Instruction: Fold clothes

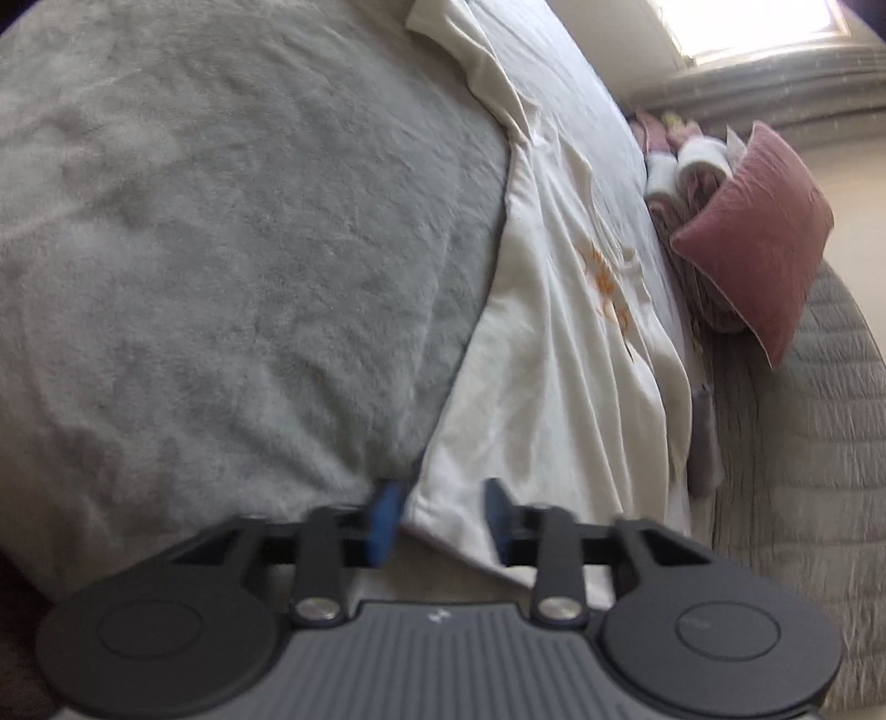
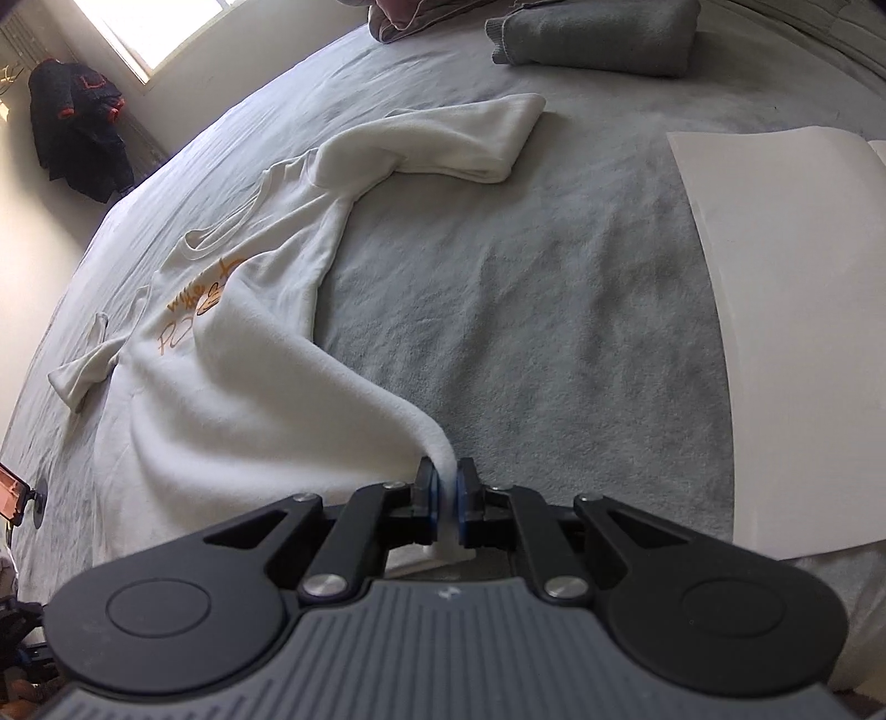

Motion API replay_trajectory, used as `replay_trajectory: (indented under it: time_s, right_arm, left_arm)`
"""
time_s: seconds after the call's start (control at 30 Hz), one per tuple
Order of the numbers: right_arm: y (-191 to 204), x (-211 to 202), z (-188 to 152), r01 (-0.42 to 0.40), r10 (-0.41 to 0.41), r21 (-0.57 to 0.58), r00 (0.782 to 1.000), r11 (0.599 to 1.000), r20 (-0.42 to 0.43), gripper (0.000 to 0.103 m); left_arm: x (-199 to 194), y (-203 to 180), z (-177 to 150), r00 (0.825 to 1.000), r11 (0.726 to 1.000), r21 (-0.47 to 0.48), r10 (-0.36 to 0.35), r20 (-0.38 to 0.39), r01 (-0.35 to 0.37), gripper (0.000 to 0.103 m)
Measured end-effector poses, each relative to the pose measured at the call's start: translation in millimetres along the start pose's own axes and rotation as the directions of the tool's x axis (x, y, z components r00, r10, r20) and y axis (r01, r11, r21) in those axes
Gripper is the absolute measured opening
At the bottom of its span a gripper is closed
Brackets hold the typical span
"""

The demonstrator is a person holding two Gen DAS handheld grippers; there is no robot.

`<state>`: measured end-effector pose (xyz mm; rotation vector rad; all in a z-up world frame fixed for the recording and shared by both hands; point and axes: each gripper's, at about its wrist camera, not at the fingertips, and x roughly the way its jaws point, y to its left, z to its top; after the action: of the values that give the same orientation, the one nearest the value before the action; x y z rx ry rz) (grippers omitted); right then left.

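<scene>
A white long-sleeved shirt with orange lettering lies spread on the grey blanket of a bed. My right gripper is shut on a pinch of the shirt's hem corner, and the cloth rises in a ridge to the jaws. One sleeve lies folded over at the far side. In the left wrist view the same shirt lies ahead. My left gripper is open, with the shirt's hem corner lying between its blue pads.
A pink cushion and folded clothes lie at the bed's far end. A folded grey garment lies at the top. A white board lies on the blanket at the right. A dark jacket hangs by the window.
</scene>
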<state>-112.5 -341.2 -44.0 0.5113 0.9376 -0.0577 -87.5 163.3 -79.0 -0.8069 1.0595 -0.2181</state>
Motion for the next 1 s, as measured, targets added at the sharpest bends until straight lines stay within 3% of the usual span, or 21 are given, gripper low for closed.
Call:
replay_trajectory:
  time_s: [0.23, 0.33, 0.5, 0.67, 0.73, 0.77, 0.83, 0.87, 1.0]
  right_arm:
    - [13.3, -11.8, -2.7, -0.030, 0.029, -0.035, 1.000, 0.999, -0.011, 0.008]
    - [25.0, -24.7, -8.5, -0.055, 0.054, -0.083, 0.998, 0.995, -0.016, 0.008]
    - [38.8, -28.3, -19.6, -0.058, 0.047, -0.169, 0.997, 0.984, -0.068, 0.008]
    - [34.2, -4.3, -25.6, -0.042, 0.015, -0.187, 0.990, 0.982, -0.144, 0.011]
    - [32.6, -4.5, -21.3, -0.065, 0.036, -0.177, 0.987, 0.982, -0.159, 0.015]
    - [32.2, -6.1, -16.8, -0.086, 0.057, -0.168, 0.984, 0.982, -0.166, 0.016]
    - [31.6, -8.0, -3.4, -0.113, 0.090, -0.151, 0.984, 0.982, -0.151, 0.027]
    - [31.5, -7.7, 4.1, -0.123, 0.104, -0.141, 0.985, 0.982, -0.135, 0.041]
    - [32.2, 15.2, 39.9, -0.189, 0.182, -0.080, 0.980, 0.979, -0.082, 0.044]
  left_arm:
    - [-30.1, -17.7, -13.1, 0.987, 0.996, 0.077, 0.039, 0.156, -0.051, 0.010]
    - [-33.0, -20.2, -13.5, 0.986, 0.984, 0.152, 0.071, 0.150, -0.093, 0.010]
    - [-30.6, -21.9, -12.3, 0.982, 0.946, 0.279, 0.136, 0.130, -0.168, 0.010]
    - [-28.3, -23.5, -11.2, 0.972, 0.885, 0.402, 0.203, 0.119, -0.234, 0.012]
    - [-27.4, -24.2, -10.7, 0.966, 0.855, 0.450, 0.230, 0.117, -0.258, 0.023]
    - [-27.6, -25.2, -7.2, 0.966, 0.849, 0.461, 0.228, 0.123, -0.259, 0.036]
    - [-26.2, -29.5, 8.0, 0.969, 0.851, 0.464, 0.201, 0.144, -0.245, 0.048]
    - [-21.7, -32.9, 19.3, 0.970, 0.852, 0.466, 0.191, 0.149, -0.239, 0.049]
    - [16.6, -45.3, 67.6, 0.978, 0.879, 0.435, 0.150, 0.142, -0.198, 0.048]
